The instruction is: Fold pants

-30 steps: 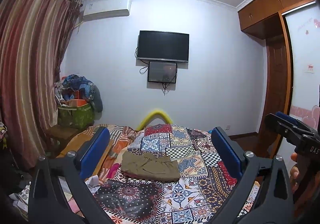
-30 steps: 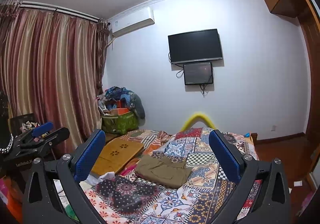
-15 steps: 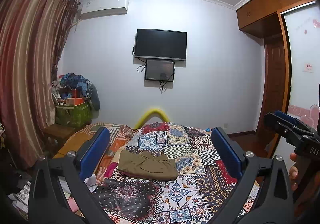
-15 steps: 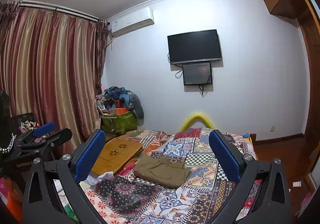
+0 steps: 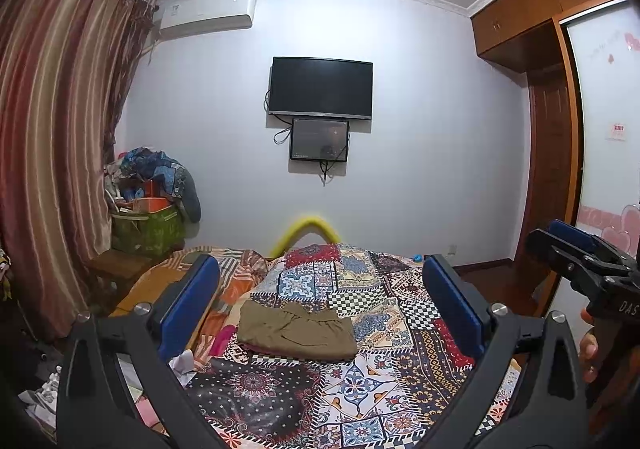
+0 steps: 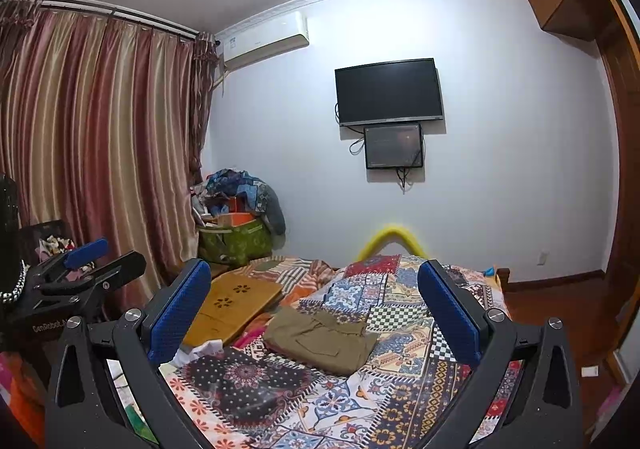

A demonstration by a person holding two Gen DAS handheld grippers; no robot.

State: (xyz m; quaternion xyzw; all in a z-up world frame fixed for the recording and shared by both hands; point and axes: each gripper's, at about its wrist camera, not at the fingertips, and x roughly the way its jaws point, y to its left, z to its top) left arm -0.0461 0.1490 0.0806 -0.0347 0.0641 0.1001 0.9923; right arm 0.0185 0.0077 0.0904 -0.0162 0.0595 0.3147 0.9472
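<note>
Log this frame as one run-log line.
left hand-held gripper: open, raised | right hand-held gripper: open, raised | pants: folded on patchwork bedspread, untouched

Both wrist cameras look level from well back across the patchwork-quilted bed (image 5: 384,377) (image 6: 400,381) toward the white wall's black television (image 5: 321,87) (image 6: 389,91), the right one angled from farther right.

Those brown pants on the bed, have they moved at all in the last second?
No. The pants lie folded on the same patches of the quilt, below the checkered square; only the camera view drifted slightly.
</note>
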